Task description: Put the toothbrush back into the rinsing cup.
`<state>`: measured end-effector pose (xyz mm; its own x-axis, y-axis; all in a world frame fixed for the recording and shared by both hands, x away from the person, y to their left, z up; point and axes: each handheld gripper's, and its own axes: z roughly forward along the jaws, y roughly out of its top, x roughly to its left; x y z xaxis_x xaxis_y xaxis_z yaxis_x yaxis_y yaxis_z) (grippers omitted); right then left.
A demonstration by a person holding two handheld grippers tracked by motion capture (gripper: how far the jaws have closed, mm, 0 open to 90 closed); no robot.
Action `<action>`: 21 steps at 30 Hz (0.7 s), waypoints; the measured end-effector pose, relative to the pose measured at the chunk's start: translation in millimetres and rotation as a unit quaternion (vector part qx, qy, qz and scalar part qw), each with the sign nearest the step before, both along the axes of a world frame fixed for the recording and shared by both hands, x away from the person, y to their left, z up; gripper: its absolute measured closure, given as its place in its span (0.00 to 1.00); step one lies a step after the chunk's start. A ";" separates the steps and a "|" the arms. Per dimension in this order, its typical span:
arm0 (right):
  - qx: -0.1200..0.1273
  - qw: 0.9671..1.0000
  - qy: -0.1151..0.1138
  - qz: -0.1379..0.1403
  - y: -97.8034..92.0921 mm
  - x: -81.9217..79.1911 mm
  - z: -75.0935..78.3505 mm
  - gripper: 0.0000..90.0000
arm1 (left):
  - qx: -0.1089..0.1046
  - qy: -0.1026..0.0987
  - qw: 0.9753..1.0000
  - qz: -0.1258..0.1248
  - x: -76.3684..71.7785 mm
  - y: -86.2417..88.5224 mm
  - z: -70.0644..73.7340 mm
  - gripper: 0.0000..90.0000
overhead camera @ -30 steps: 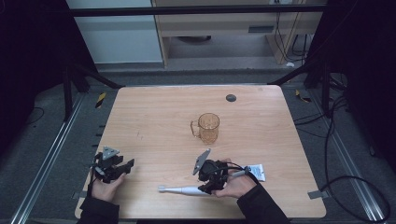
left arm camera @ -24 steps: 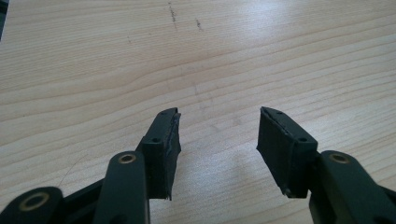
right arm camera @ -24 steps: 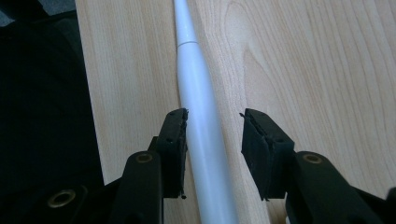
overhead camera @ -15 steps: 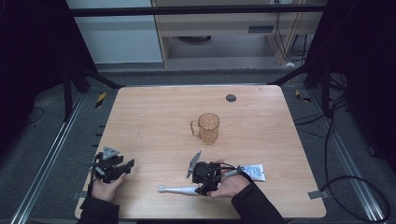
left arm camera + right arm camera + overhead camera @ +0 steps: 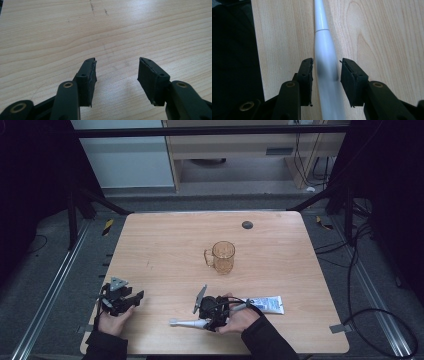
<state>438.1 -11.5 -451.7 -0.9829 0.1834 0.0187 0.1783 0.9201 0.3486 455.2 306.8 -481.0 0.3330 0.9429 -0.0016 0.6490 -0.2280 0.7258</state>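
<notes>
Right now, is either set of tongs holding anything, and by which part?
Nothing is held yet. The right tongs straddle the toothbrush handle, jaws open with gaps either side. The left tongs are open over the table.

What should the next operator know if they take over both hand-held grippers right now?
Right hand-held gripper: open, jaws on either side of the white toothbrush handle, not closed on it. In the high view it sits at the near edge of the table.
Left hand-held gripper: open over bare wood at the near left, holding nothing.
Amber mug: upright mid-table.
Toothpaste tube: lying flat to the right of the right hand.
Done: the right jaws are lined up on the handle.
Left: probably close and lift; toothbrush, tube and mug lie apart.
</notes>
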 end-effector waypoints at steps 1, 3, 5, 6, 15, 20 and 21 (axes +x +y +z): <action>-0.001 1.000 0.001 0.002 1.0 -0.1 -0.8 0.69 | 0.000 0.000 1.000 0.000 0.0 0.0 0.0 0.53; -0.001 1.000 0.000 0.001 2.9 -0.1 -2.4 0.68 | 0.000 0.000 1.000 0.000 0.0 0.0 0.0 0.53; -0.001 1.000 0.000 0.000 4.2 0.3 -3.7 0.68 | 0.000 0.000 1.000 0.000 0.0 0.0 0.0 0.53; -0.001 1.000 0.000 0.000 4.7 0.4 -4.4 0.68 | 0.000 0.000 1.000 0.000 0.0 0.0 -0.1 0.53; -0.013 1.000 -0.002 0.008 9.8 1.3 -10.3 0.68 | 0.001 0.000 1.000 0.000 0.2 0.0 -0.2 0.53; -0.017 1.000 -0.004 0.010 10.6 1.3 -11.8 0.70 | 0.001 0.000 1.000 0.000 0.2 0.0 -0.3 0.53; -0.018 1.000 -0.004 0.010 10.7 1.5 -11.9 0.70 | 0.001 0.000 1.000 0.000 0.2 0.0 -0.3 0.53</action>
<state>439.6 -0.8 -463.6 -0.9865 0.1635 0.0042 0.1564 0.9354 0.3171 455.4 306.8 -481.3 0.3328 0.9430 0.0006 0.6496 -0.2297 0.7248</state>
